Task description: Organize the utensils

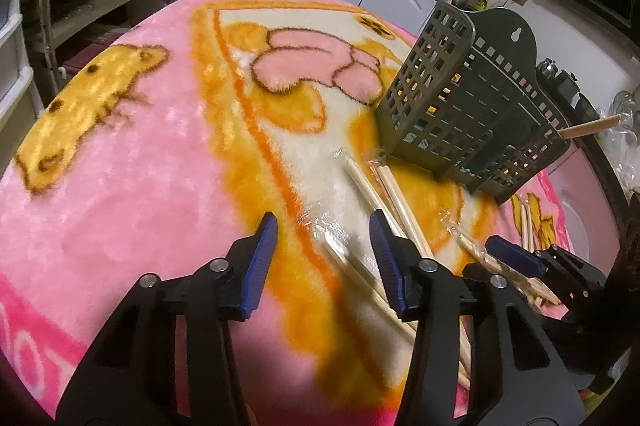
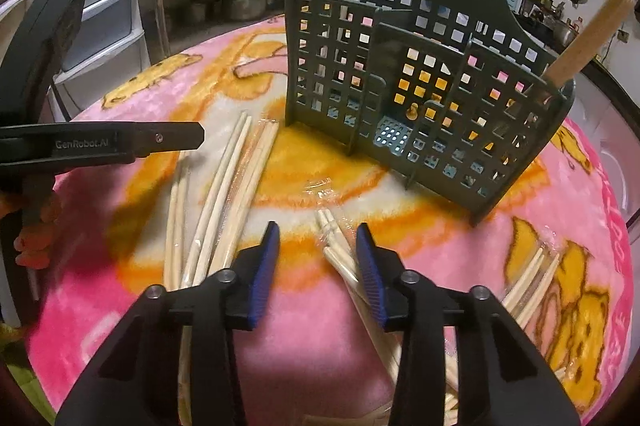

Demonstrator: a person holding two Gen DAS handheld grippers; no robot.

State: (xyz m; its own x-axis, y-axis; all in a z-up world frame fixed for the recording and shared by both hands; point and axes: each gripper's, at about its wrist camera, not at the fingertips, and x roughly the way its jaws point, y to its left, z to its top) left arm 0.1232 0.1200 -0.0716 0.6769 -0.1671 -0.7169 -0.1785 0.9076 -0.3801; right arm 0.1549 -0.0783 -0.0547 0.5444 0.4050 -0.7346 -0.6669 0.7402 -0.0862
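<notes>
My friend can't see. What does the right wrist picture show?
The right gripper hangs open over wrapped chopsticks on a pink cartoon blanket. Behind them stands a dark green utensil holder, with more chopsticks lying left.

You see a soft, fuzzy pink blanket (image 2: 304, 354). The dark green holder (image 2: 436, 98) is matt plastic. The pale wooden chopsticks (image 2: 224, 186) lie in shiny clear wrap.
</notes>
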